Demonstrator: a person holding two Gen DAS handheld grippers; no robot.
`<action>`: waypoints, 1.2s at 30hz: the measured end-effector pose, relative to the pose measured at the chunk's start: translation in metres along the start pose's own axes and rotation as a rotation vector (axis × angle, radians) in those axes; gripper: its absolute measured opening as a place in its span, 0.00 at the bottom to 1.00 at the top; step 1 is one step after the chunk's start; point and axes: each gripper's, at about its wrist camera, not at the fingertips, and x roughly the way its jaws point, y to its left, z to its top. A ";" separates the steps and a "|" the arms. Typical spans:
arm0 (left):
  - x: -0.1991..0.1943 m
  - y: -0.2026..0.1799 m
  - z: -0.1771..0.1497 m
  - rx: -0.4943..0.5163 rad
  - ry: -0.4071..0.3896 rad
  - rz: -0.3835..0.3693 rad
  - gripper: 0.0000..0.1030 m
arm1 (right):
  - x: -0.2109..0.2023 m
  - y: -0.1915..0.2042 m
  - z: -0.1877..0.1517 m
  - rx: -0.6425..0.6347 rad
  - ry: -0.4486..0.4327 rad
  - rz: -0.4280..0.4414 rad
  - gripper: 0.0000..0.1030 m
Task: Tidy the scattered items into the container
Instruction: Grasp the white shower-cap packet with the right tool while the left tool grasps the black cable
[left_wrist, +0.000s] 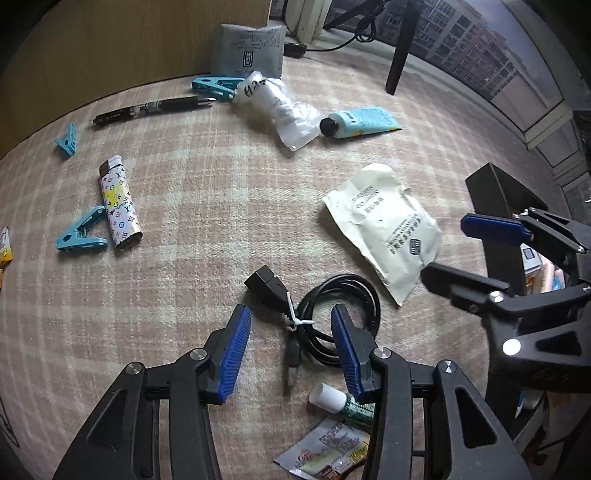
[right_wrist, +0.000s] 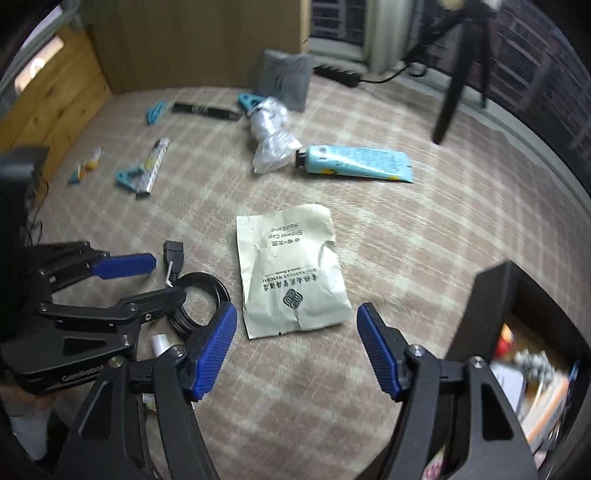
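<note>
Through the left wrist view, my left claw (left_wrist: 290, 354) hangs released over the coiled black cable (left_wrist: 332, 321) on the checked blanket (left_wrist: 192, 295). Through the right wrist view, my right claw (right_wrist: 297, 347) gapes empty just below the crumpled cream paper sachet (right_wrist: 291, 273), with the black open container (right_wrist: 491, 291) at right.

Plaid blanket (left_wrist: 207, 206), lighter (left_wrist: 120, 203), sachet (left_wrist: 388, 225) (crumpled)
</note>
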 end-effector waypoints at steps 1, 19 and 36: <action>0.002 -0.001 0.000 0.005 0.002 0.006 0.41 | 0.004 0.000 0.001 -0.005 0.009 0.006 0.65; 0.009 -0.014 -0.007 0.067 -0.026 0.109 0.31 | 0.043 0.006 0.016 -0.145 0.098 -0.049 0.77; -0.002 0.005 -0.011 0.032 -0.043 0.072 0.14 | 0.024 -0.007 0.010 -0.052 0.063 -0.054 0.55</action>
